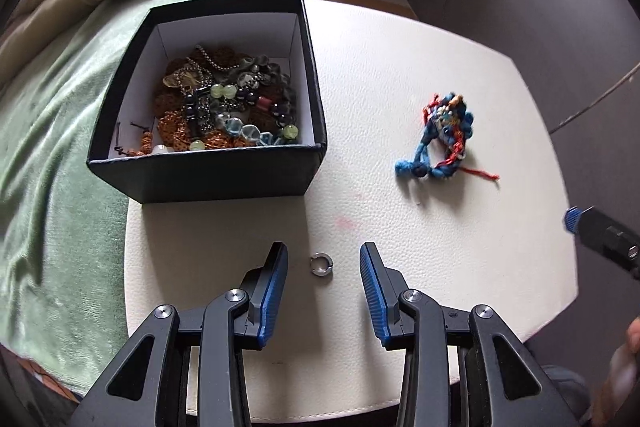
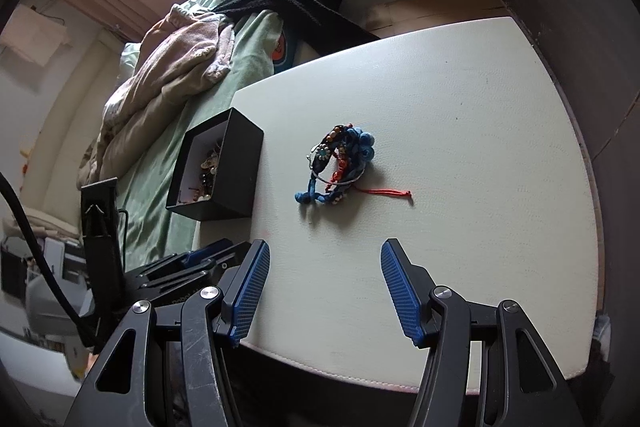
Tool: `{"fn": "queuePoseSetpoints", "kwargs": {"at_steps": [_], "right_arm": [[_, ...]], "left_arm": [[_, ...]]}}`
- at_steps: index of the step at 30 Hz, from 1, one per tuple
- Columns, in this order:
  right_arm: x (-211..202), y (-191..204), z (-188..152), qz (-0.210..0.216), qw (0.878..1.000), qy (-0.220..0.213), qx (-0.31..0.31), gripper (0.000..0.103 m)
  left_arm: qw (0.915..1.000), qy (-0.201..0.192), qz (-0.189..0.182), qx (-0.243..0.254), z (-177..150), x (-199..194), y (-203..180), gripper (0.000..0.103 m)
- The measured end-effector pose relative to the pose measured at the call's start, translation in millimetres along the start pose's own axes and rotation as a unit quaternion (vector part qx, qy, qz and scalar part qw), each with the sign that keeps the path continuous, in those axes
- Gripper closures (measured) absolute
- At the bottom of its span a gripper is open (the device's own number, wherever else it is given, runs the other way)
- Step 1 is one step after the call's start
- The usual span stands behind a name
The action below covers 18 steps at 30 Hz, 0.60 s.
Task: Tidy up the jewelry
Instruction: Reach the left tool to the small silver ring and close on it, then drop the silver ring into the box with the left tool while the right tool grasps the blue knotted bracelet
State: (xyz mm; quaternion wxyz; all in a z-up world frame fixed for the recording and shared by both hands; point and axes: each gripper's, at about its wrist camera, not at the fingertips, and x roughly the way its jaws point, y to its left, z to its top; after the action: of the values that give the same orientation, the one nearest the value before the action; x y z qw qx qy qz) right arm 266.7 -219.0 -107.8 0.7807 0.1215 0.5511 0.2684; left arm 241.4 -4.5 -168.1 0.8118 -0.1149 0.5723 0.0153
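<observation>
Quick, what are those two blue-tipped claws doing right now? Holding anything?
Left gripper: open, holding nothing; a small silver ring lies on the table between its fingers, untouched.
Right gripper: open, empty.

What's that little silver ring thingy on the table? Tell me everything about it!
The small silver ring looks like shiny metal, a thick little band that is not fully closed: there is a gap on its left side, like a cuff. It lies flat on the cream table, alone, in front of the black box of jewelry and well apart from it. It sits between the open fingers of the left gripper, and neither blue pad touches it. Only the table touches it.
</observation>
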Motion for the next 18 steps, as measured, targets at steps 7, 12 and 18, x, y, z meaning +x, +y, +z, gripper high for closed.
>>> {"fn": "queuePoseSetpoints", "kwargs": {"at_steps": [7, 12, 18], "right_arm": [[-1, -9, 2, -0.008, 1.000, -0.004, 0.014, 0.044], [6, -10, 7, -0.007, 1.000, -0.007, 0.020, 0.044], [20, -10, 19, 0.011, 0.999, -0.016, 0.042, 0.044]], "left_arm": [[0.9982, 0.002, 0.051, 0.030, -3, 7, -13, 0.092], [0.9990, -0.001, 0.030, 0.033, -3, -2, -10, 0.092], [0.9990, -0.037, 0.003, 0.026, 5, -39, -2, 0.092]]}}
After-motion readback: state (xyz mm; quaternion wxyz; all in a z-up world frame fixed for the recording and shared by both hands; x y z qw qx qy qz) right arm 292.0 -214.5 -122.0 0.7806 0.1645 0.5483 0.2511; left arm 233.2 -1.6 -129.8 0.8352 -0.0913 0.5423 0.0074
